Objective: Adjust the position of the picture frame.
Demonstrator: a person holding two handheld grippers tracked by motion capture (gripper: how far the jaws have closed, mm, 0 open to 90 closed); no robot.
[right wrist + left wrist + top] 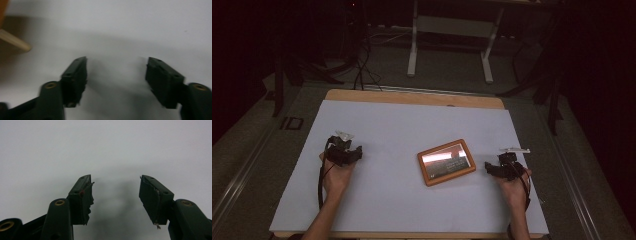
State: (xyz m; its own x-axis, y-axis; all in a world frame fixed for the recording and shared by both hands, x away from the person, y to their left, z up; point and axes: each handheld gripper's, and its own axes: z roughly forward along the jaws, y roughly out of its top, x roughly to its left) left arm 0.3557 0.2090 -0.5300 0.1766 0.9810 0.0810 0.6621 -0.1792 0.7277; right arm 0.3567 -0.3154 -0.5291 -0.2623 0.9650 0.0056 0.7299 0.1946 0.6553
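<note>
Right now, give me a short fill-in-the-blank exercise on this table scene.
1. The jaws of the left gripper stand ____, with nothing between them.
2. The frame lies nearer the ____ gripper.
3. The frame's border is ____ in colour.
4. The right gripper holds ____.

Missing words: open; right; orange; nothing

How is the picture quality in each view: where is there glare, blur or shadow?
High view: the room around the table is very dark, and a bright glare band lies across the glossy face of the orange-framed tablet. Left gripper view: sharp, with a soft shadow on the white surface between the open left tool. Right gripper view: blurred, edges of the open right tool smeared.
</note>
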